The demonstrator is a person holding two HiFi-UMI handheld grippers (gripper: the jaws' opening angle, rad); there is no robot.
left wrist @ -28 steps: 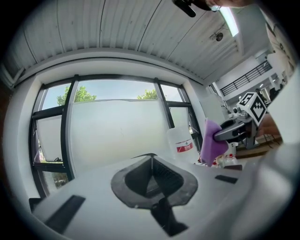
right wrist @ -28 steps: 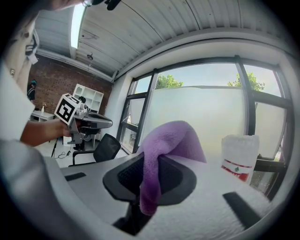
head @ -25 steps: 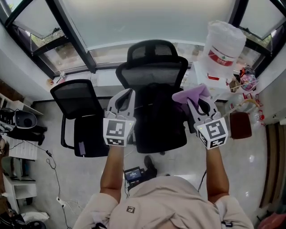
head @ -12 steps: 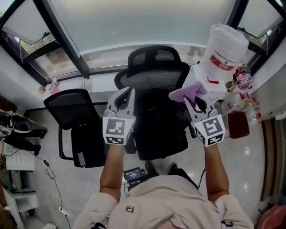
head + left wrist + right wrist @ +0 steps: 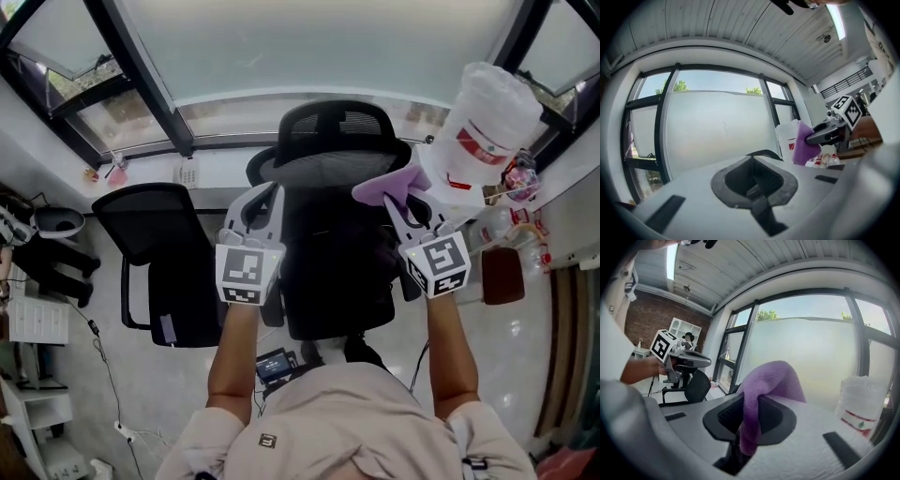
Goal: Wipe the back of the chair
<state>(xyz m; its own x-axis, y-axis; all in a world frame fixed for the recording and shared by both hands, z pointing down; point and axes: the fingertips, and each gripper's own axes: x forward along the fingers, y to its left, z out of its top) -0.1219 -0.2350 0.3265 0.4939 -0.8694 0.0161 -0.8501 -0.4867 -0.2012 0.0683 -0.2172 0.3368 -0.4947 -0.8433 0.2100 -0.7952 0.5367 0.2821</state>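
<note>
Seemingly wiping is not yet being done: purple fleece cloth (image 5: 764, 390) is being pinched by right gripper (image 5: 405, 208) centre-right, beside black mesh chair back (image 5: 337, 234); left gripper (image 5: 260, 202) is being held closed, empty.

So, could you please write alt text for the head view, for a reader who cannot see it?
Seen from above, the right gripper, shut on a purple cloth, is held beside the upper backrest of a black office chair. The left gripper, shut and empty, is on the chair's other side.
</note>
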